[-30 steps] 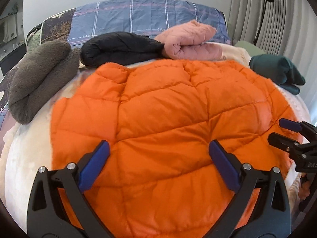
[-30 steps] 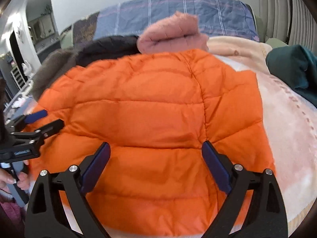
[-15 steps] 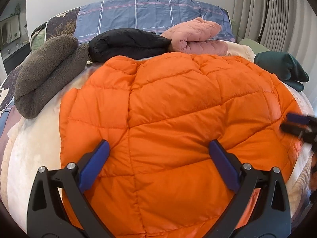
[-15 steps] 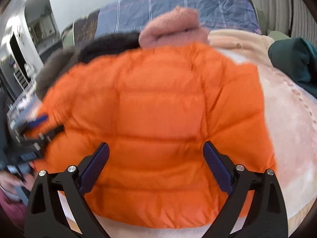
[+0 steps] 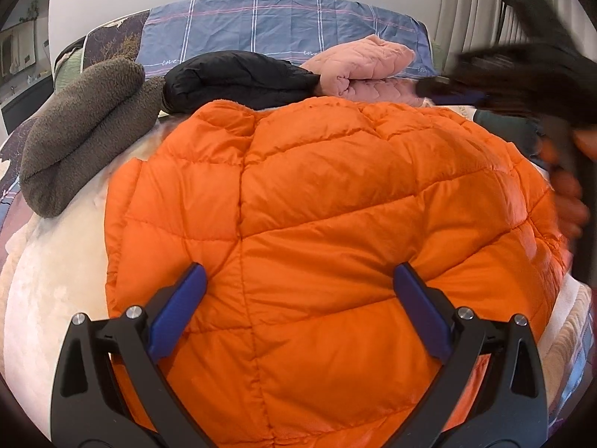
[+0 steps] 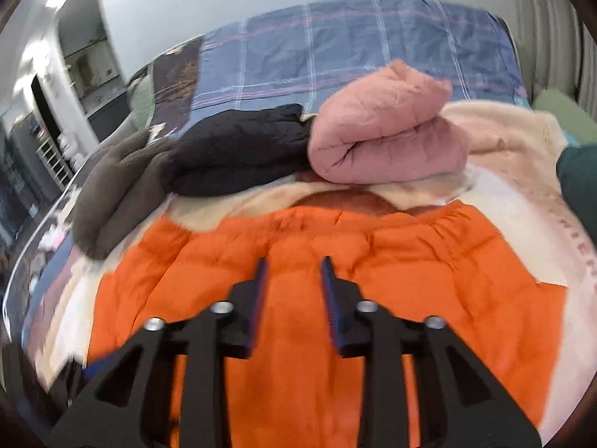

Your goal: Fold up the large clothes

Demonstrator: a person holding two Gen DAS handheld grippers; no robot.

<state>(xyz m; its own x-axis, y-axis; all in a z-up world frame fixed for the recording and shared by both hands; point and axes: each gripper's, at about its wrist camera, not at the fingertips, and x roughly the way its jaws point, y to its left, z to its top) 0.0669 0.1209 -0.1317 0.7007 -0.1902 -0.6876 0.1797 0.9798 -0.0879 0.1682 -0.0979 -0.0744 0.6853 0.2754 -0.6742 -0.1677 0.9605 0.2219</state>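
Observation:
An orange quilted puffer jacket (image 5: pixel 317 224) lies flat on the cream blanket of a bed; it also shows in the right wrist view (image 6: pixel 298 321). My left gripper (image 5: pixel 298 310) is wide open and empty, low over the jacket's near part. My right gripper (image 6: pixel 293 283) is raised above the jacket's middle, its jaws narrowed to a small gap with nothing between them. In the left wrist view the right gripper (image 5: pixel 522 82) appears blurred at the upper right, high above the jacket's far right edge.
Folded clothes line the back of the bed: a grey fleece (image 5: pixel 78 127), a black jacket (image 5: pixel 238 78), a pink quilted jacket (image 5: pixel 365 63) and a dark green garment (image 6: pixel 578 179) at the right. A blue plaid cover (image 5: pixel 283 22) lies behind them.
My right gripper has lifted from the jacket's near right edge and swung up and forward over it, its jaws narrowing from wide open. My left gripper has drawn back slightly and stays open.

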